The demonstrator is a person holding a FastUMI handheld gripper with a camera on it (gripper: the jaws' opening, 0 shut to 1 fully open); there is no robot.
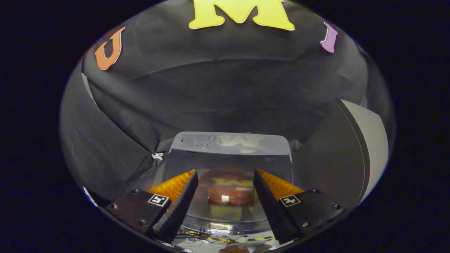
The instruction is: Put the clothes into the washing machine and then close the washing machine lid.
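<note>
Black cloth hangs as the booth's wall [225,88] behind everything, creased and sagging, and a pale grey panel [369,140] curves along its right-hand side. Below the cloth sits the washing machine [228,225], seen from above and in front, its clear lid [230,158] lying flat over the drum with a glossy sheen that mirrors the booth. Through that lid, reddish-orange clothes [228,196] show as a soft, blurred mass inside the drum, between the two fingers and a little beyond their tips. A strip of control buttons [225,231] runs along the near edge of the machine, too small to make out in detail. The gripper [225,174] hovers over the front of the machine with its jaws spread wide apart and nothing between them; each of the fingers [175,184] is a black ribbed wedge with an orange outer face and touches neither the lid nor the other. On the black block behind each finger sits a small square marker [158,200], black on white.
</note>
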